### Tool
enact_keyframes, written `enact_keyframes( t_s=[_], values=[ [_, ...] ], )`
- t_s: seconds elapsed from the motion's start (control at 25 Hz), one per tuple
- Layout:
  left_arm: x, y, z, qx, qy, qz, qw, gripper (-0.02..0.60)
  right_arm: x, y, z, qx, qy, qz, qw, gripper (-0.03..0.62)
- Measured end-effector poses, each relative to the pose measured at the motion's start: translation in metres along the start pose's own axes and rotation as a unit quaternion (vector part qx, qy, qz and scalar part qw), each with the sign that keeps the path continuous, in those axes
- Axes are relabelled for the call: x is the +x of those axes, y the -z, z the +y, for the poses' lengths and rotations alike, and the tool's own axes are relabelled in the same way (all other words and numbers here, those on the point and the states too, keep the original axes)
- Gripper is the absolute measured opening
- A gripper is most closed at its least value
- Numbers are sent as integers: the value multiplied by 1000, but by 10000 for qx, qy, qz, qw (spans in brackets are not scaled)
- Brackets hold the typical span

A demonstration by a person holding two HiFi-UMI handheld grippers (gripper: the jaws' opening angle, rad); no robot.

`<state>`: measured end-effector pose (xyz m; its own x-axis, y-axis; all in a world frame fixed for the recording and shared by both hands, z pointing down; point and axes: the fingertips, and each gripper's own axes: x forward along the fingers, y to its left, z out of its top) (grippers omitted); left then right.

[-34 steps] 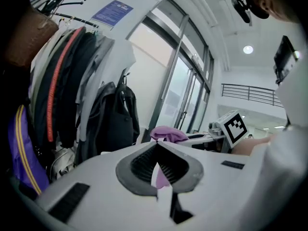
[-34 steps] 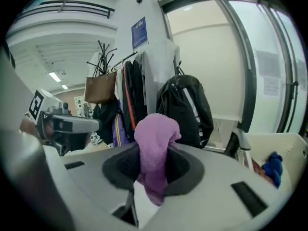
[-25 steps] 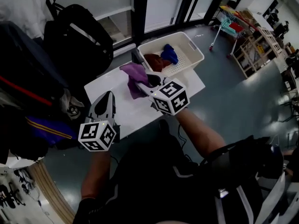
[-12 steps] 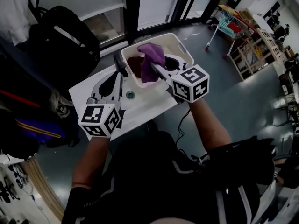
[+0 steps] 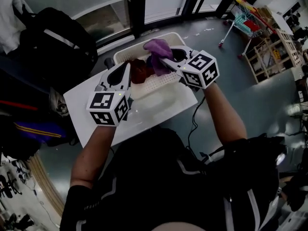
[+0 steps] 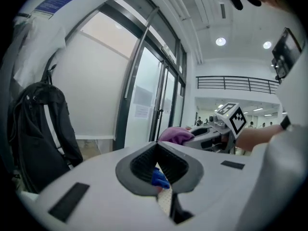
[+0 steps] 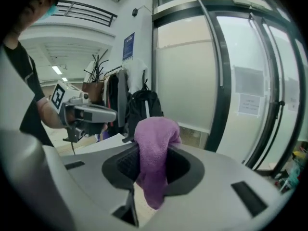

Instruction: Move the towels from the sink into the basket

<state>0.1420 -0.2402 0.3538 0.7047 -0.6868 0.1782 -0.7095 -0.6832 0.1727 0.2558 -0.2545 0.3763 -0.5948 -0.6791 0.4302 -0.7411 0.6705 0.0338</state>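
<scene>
the right gripper (image 5: 163, 61) is clamped on a purple towel (image 5: 158, 48), its jaws closed onto the cloth. in the right gripper view the towel (image 7: 154, 146) bunches up above the pads and hangs down in a fold below them. in the head view this gripper holds the towel over the white basket (image 5: 156, 82), near its far rim, well clear of the perforated floor.

the left gripper (image 5: 124, 70) is beside it at the basket's left edge, pointing in the same direction. its jaws are pressed together at the tips and hold nothing. the left gripper view (image 6: 157, 144) shows the pads meeting in a point. through the gap beneath them a blue towel (image 6: 159, 178) lies on the basket's perforated floor, beyond the jaws and not gripped. the same view shows the purple towel (image 6: 175, 135) in the other gripper off to the right.

a dark red towel (image 5: 139, 71) lies inside the basket, between the two grippers in the head view. the basket stands on a white countertop (image 5: 149, 112), at its far end. a black backpack (image 5: 53, 42) sits to the left of the countertop, against the glass wall.
</scene>
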Motion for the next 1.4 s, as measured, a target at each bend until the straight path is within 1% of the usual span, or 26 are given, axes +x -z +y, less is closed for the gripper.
enact_keyframes(
  t_s=[0.08, 0.16, 0.32, 0.4, 0.48, 0.64, 0.76, 0.92, 1.04, 1.2, 1.4],
  values=[
    [17, 8, 7, -103, -184, 107, 9997, 8, 14, 18, -4, -214, -430, 250, 9985, 106],
    [30, 19, 9, -147, -301, 280, 9990, 8, 28, 40, -6, -404, -857, 514, 9942, 107],
    [50, 42, 15, -199, -504, 587, 9968, 8, 53, 78, -1, -712, -1749, 964, 9773, 107],
    [59, 53, 21, -218, -608, 712, 9954, 8, 64, 93, 2, -885, -2128, 1135, 9664, 106],
    [66, 63, 25, -250, -753, 808, 9936, 8, 72, 108, 6, -1083, -2505, 1321, 9529, 106],
    [79, 73, 29, -353, -1020, 823, 9908, 8, 82, 139, 11, -1683, -3062, 1774, 9200, 106],
    [87, 85, 32, -378, -1167, 921, 9882, 8, 90, 167, 15, -2094, -3362, 2083, 8943, 106],
    [92, 99, 43, -393, -1267, 1092, 9851, 8, 103, 197, 18, -2258, -3700, 2476, 8665, 106],
    [95, 105, 47, -491, -1336, 1178, 9828, 8, 108, 217, 16, -2369, -3808, 2817, 8483, 106],
    [98, 108, 48, -506, -1350, 1245, 9817, 8, 112, 235, 16, -2441, -3936, 3018, 8333, 106],
    [96, 111, 48, -516, -1344, 1298, 9810, 8, 117, 249, 15, -2587, -3934, 3120, 8252, 106]
  ],
)
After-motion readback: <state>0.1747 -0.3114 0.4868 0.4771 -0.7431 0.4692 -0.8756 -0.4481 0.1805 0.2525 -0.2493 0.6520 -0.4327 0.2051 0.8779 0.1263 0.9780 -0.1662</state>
